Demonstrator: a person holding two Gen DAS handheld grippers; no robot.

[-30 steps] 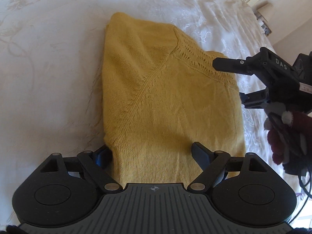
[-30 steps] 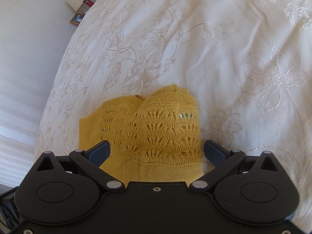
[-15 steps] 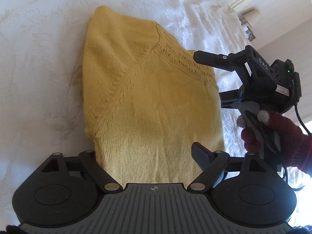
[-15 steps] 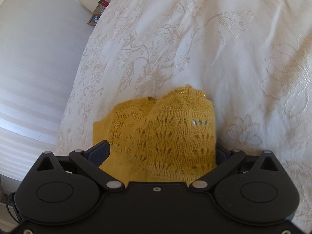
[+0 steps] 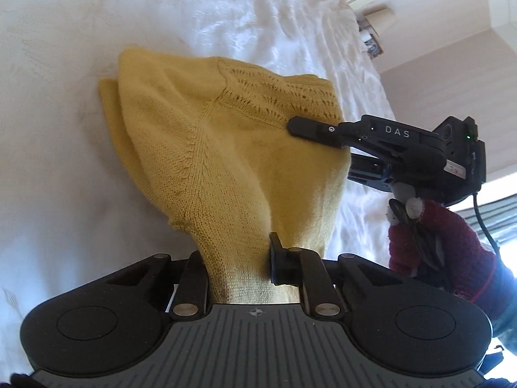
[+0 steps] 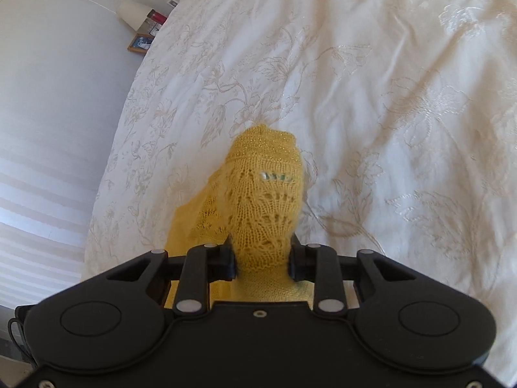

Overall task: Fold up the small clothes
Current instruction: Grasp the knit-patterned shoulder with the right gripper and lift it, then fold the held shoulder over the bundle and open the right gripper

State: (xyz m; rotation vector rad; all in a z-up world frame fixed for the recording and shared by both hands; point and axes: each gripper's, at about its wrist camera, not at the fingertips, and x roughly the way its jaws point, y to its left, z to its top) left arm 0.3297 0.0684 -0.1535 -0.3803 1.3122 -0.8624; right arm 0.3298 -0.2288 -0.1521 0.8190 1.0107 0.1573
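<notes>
Nearest, left gripper [image 5: 239,260]: jaws pinching the plain-knit hem edge of the small mustard-yellow knitted sweater [image 5: 226,148], fabric bunched between them and drawn up off the white floral-embroidered bedspread [image 5: 58,177]. Beyond, right gripper [image 6: 261,257]: jaws pressed onto the lace-patterned yoke near the neckline, seen from the left wrist view as a black finger laid across the far right edge of the garment, held by a hand in a dark red knit glove [image 5: 446,245]. Farther out, left side of the sweater resting on the bed, a lower layer peeking out along that edge; garment thus part lifted, part lying. At the far rim, a white lampshade [image 6: 135,13] and a small framed picture [image 6: 140,42] beside the bed.

Step judged in hand: carrying the held side over to make a fold. For a clean result: both pinched points kept level and moved together, light tension between them to stop the middle sagging, lifted edge laid flush with the resting edge. Open lace stitch likely to stretch or snag under hard pulling. Release only once the layers lie flat.
</notes>
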